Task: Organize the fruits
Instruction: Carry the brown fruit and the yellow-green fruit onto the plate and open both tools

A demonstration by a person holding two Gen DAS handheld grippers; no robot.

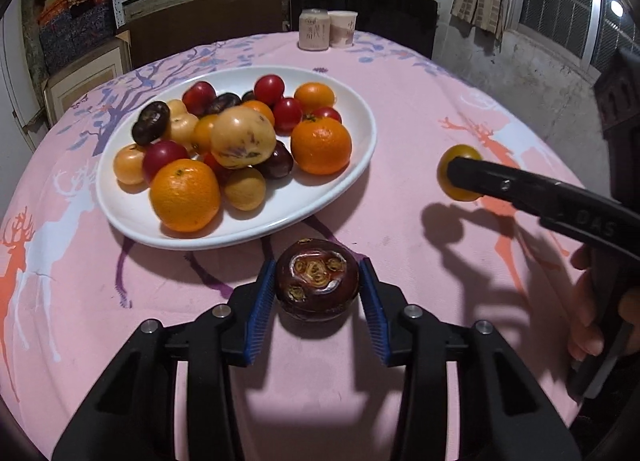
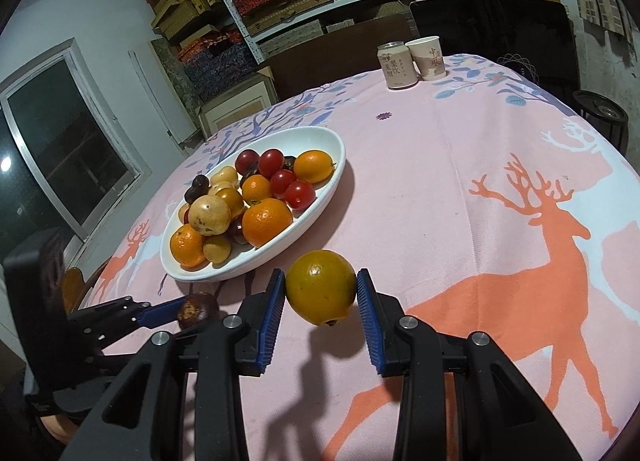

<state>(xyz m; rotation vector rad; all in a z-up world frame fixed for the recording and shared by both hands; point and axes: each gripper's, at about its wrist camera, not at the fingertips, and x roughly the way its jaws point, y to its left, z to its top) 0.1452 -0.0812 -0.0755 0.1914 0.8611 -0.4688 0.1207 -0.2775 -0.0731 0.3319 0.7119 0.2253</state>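
1. Left wrist view: the left gripper [image 1: 318, 293] has its blue ribbed fingers [image 1: 260, 303] pinching a dark brown water chestnut [image 1: 317, 285], squat and glossy with scarred buds on top, sitting low on the pink deer-print desk [image 1: 400, 101]. The white oval plate [image 1: 360, 149], heaped with smooth oranges, cherry tomatoes and tan fruits, lies just beyond, far and to the left.
2. Right wrist view: the right gripper [image 2: 321, 295] pinches a round yellow-orange fruit [image 2: 320, 287], waxy-skinned, raised above its shadow on the desk. The plate lies far-left of it, near; both hands seem about equally close.
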